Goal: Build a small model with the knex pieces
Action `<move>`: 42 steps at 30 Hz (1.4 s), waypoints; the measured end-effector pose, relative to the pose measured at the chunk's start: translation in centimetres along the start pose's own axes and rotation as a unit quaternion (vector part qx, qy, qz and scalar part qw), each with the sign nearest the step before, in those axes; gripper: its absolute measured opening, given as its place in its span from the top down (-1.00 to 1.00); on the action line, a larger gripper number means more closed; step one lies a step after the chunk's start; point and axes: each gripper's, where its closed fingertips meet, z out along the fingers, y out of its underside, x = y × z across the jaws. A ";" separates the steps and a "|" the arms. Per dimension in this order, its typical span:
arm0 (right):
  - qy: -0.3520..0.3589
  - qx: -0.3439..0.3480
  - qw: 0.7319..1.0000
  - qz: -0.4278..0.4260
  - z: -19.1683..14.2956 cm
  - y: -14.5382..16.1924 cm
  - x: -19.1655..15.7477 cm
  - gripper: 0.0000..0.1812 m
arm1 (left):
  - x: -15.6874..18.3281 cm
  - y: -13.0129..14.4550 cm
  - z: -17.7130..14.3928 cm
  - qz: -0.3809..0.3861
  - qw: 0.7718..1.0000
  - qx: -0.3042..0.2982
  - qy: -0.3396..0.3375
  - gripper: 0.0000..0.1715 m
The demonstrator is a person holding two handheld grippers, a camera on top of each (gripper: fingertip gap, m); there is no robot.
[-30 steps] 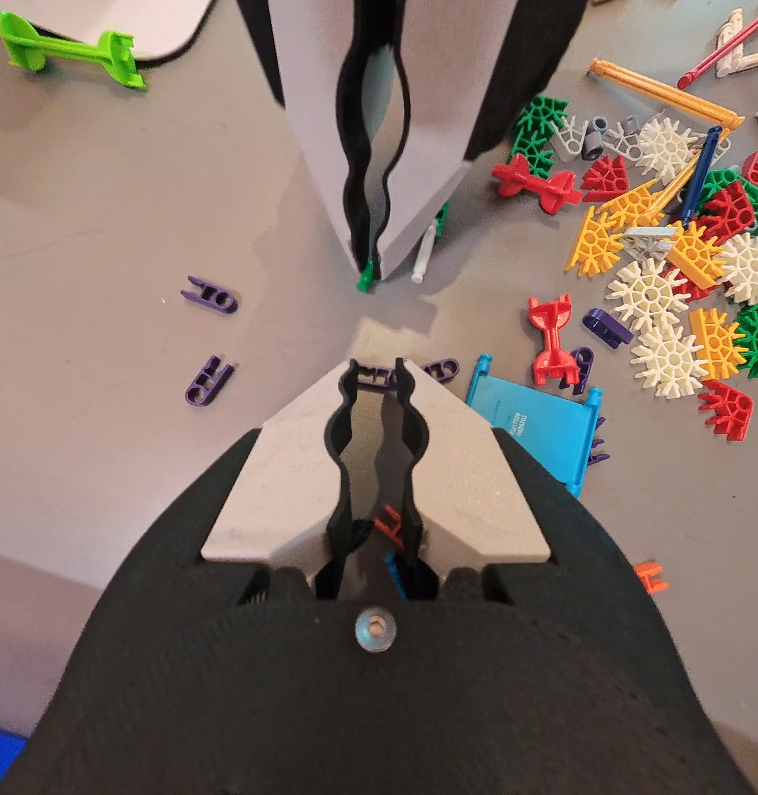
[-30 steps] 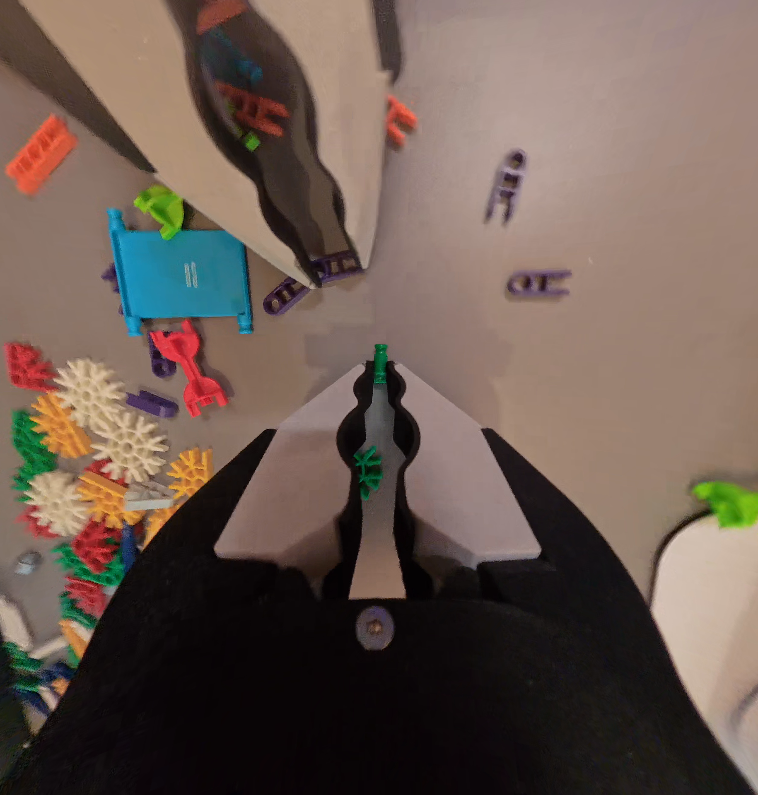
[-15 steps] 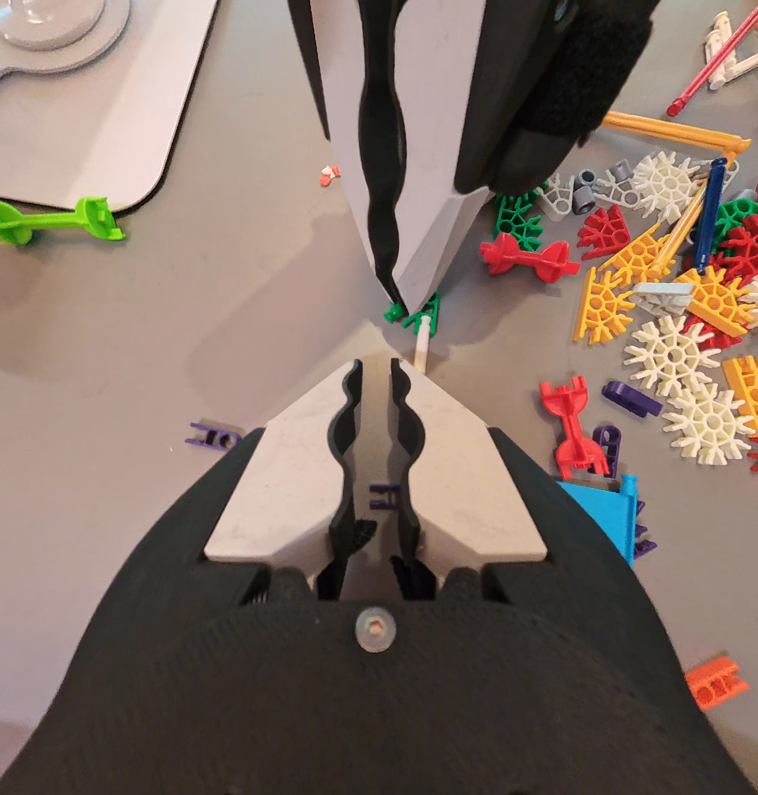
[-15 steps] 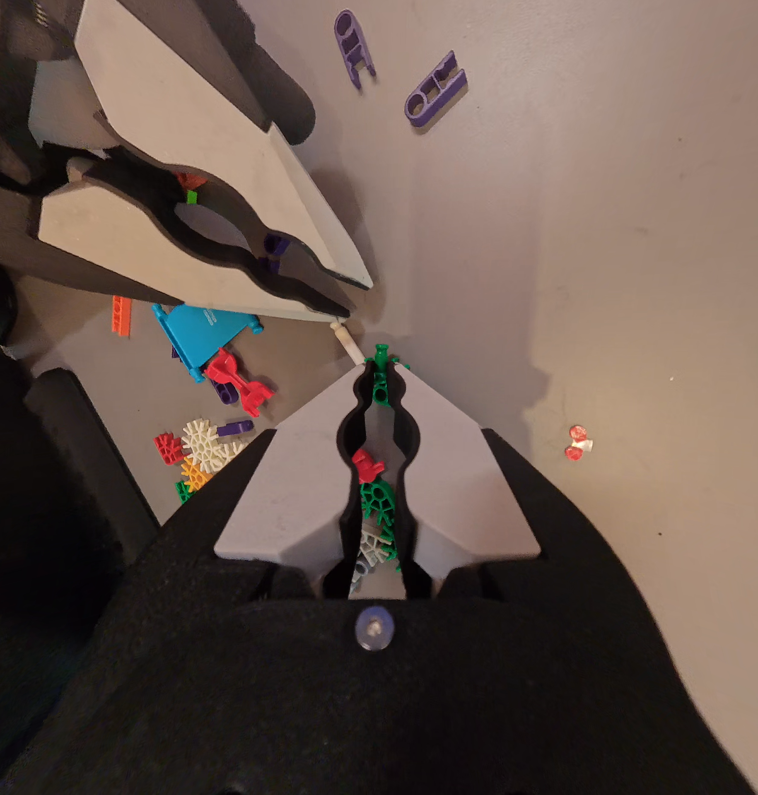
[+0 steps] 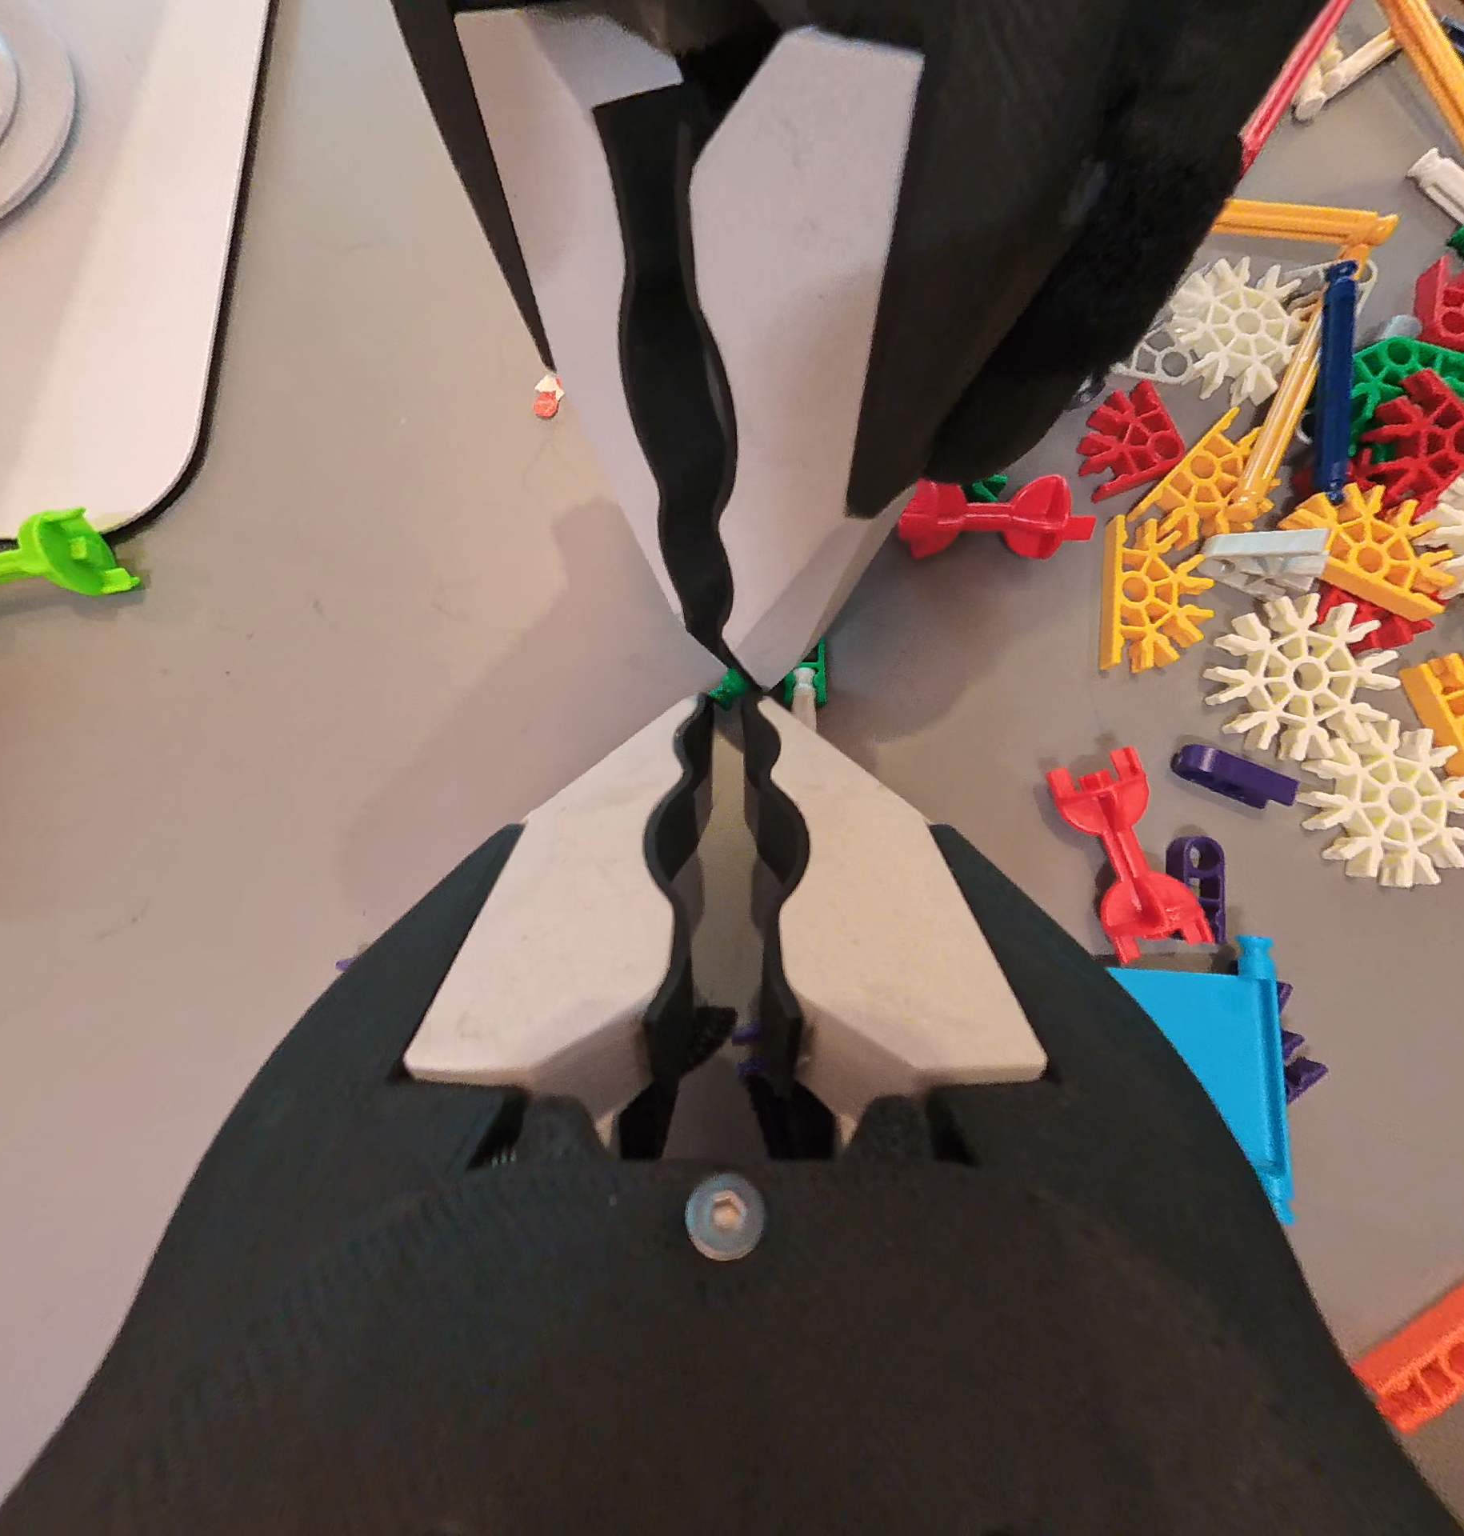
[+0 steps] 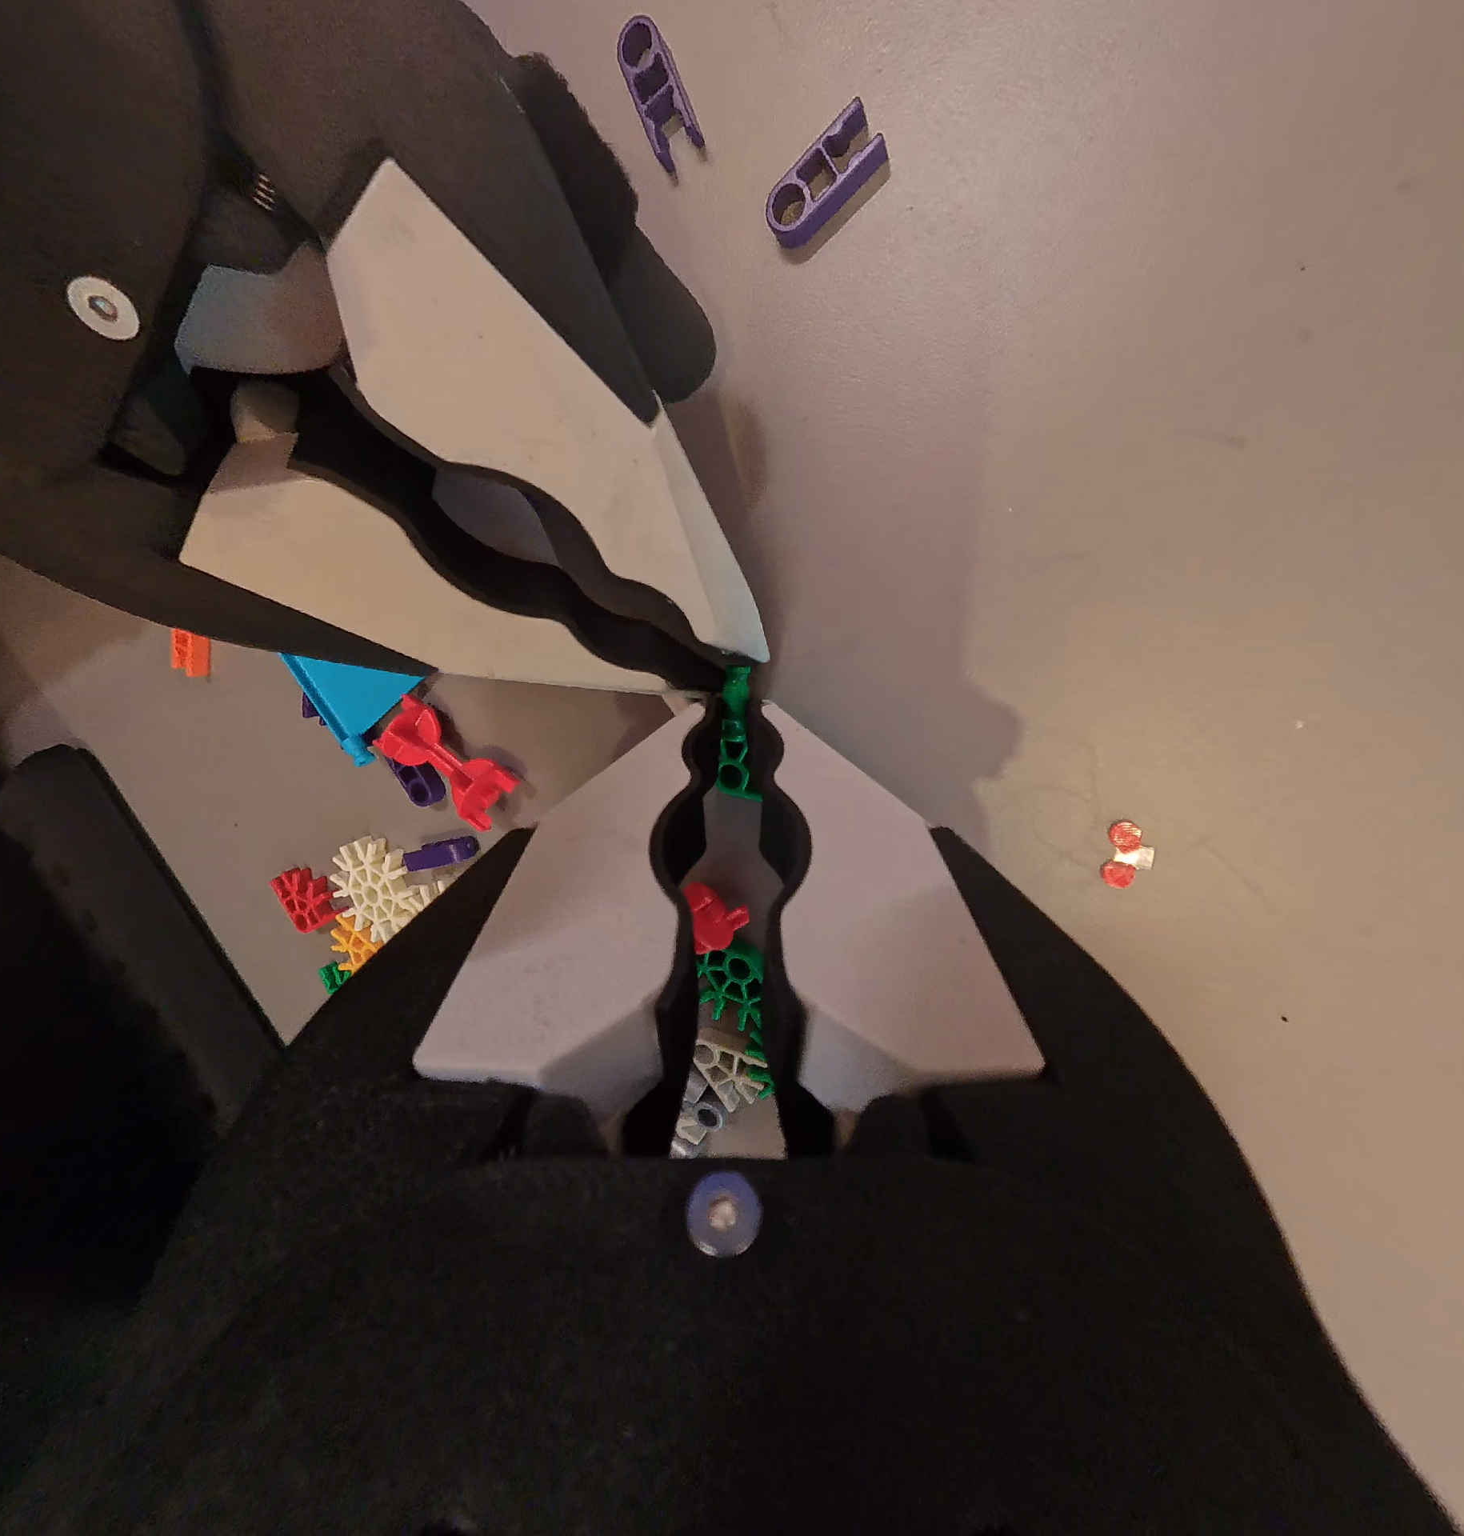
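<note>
My right gripper [image 6: 733,706] is shut on a small green connector [image 6: 737,760], whose end sticks out past the tips. My left gripper [image 5: 729,706] meets it tip to tip above the grey table. The left jaws stand almost together and pinch the green connector's free end [image 5: 724,688]. In the right wrist view the left gripper [image 6: 733,669] comes in from the upper left. In the left wrist view the right gripper [image 5: 724,665] comes down from the top. A white rod [image 5: 803,694] lies on the table just beyond the tips.
A pile of coloured connectors and rods [image 5: 1294,681] lies to the right, with a blue panel [image 5: 1194,1047], red pieces [image 5: 1128,864] and an orange piece [image 5: 1443,1355]. A white board [image 5: 130,291] and a lime rod [image 5: 55,557] are at the left. Two purple connectors [image 6: 828,179] lie apart. Both grippers' tips are close together, under 4 cm apart. Left tips and right tips are each some 15 cm from the lime rod [image 5: 55,557].
My left gripper let go of a purple connector, moved forward to the right gripper's tips and narrowed onto the green connector's end. The right gripper came closer, still holding the green connector.
</note>
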 end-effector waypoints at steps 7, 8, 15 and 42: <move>0.001 -0.003 1.000 -0.009 0.0 0.1 0.1 0.96 | 0.0 -0.1 0.1 0.017 1.000 0.008 0.008 0.98; 0.002 -0.002 1.000 -0.010 -0.1 0.1 0.1 0.96 | 0.0 -0.1 0.1 0.018 1.000 0.009 0.008 0.99; -0.007 0.002 1.000 -0.015 -0.2 0.2 -0.2 0.90 | -0.1 -0.1 0.1 0.018 1.000 0.013 0.013 1.00; 0.002 -0.005 0.999 -0.034 -0.7 0.6 -0.1 1.00 | 0.0 0.0 0.0 0.023 1.000 0.008 0.013 1.00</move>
